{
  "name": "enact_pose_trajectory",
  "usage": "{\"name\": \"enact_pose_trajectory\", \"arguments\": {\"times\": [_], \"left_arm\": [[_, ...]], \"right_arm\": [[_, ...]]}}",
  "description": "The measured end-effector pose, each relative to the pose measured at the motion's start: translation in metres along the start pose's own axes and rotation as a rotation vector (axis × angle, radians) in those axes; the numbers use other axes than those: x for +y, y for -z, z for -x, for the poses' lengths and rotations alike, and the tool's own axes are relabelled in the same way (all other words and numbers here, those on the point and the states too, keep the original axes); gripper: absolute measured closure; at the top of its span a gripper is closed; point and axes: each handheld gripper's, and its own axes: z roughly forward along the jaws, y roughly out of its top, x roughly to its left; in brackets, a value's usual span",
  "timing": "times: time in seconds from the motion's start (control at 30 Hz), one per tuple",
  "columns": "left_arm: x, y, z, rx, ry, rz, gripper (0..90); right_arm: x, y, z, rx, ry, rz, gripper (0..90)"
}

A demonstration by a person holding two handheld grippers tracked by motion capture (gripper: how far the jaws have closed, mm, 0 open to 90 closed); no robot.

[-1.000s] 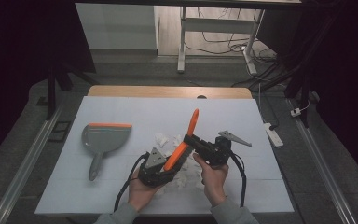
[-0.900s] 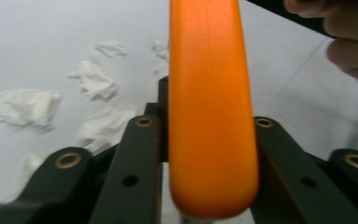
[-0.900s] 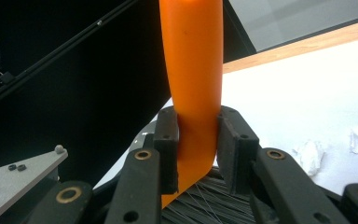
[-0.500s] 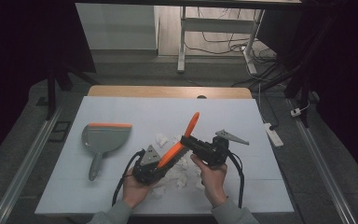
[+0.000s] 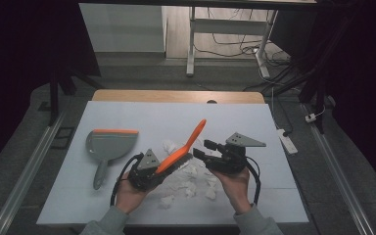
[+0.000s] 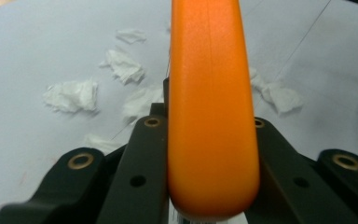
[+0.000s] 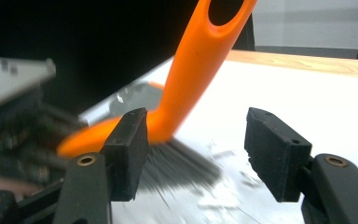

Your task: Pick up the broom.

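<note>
From the high view, your left gripper [image 5: 162,169] sits near the table's [image 5: 127,122] front edge, clamped on the head end of an orange brush [image 5: 183,147] whose handle angles up toward the far right. Your right gripper [image 5: 201,149] is just beside the brush, and its jaws have just been opening, with nothing pressed between them. Torn tissue scraps [image 5: 188,178] lie scattered under and around both grippers, and a grey dustpan [image 5: 108,146] rests toward the left edge, well apart.

In the left gripper view, both jaws press against the sides of the orange brush [image 6: 212,107], with scraps [image 6: 72,95] on the surface beyond.

In the right gripper view, the jaws stand apart; the brush [image 7: 191,74] and its dark bristles [image 7: 177,168] lie behind the left jaw.

The risk: the brush now hangs on one grip near its head, so the long handle could pivot or slip as you sweep. Quick strokes could also scatter light scraps past the front edge.
</note>
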Motion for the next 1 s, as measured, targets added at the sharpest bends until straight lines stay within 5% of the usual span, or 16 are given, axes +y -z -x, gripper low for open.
{"name": "enact_pose_trajectory", "arguments": {"times": [0.2,0.4,0.8,1.0], "left_arm": [[-0.002,-0.001,-0.006,-0.017,-0.041,-0.087,80.3],[0.000,-0.010,-0.007,-0.038,-0.067,-0.149,80.3],[0.032,-0.022,0.011,-0.127,-0.300,-0.328,80.3],[0.041,-0.028,0.022,-0.140,-0.365,-0.374,80.3]], "right_arm": [[0.002,0.011,-0.004,0.039,0.171,-0.168,36.5],[0.003,0.012,-0.010,0.047,0.270,-0.227,36.7],[0.008,0.009,-0.023,0.057,0.467,-0.364,31.9],[0.002,0.000,-0.024,0.073,0.524,-0.452,32.8]]}}
